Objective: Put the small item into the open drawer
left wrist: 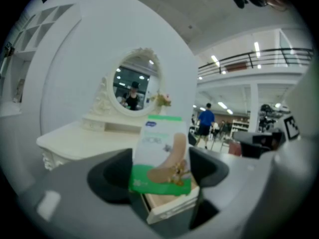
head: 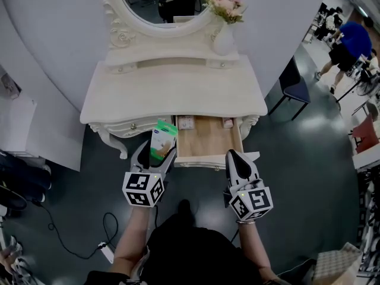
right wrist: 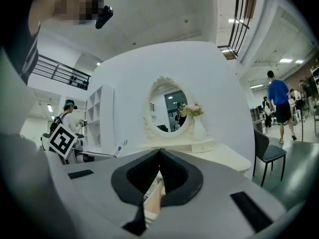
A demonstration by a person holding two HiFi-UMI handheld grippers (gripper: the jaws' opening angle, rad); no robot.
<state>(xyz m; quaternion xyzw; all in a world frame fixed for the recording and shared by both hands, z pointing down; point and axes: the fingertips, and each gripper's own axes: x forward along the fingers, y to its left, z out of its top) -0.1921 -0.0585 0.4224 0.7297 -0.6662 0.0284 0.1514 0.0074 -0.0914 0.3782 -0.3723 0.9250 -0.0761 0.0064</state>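
While your left gripper (head: 156,157) squeezes the green packet (head: 164,136), it is not in yet; the open drawer (head: 208,142) waits at its 3 o'clock. Your right gripper (head: 233,157) is pressed together, holding nothing.

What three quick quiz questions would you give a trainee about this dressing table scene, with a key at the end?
1. True or false: the right hand-held gripper is shut with nothing between its jaws.
2. What does the left hand-held gripper hold? A) a green and white packet B) a hairbrush C) a cup
3. Fill the gap: in the head view, the green and white packet shows to the ___ of the open drawer.
Key: 1 true; 2 A; 3 left.
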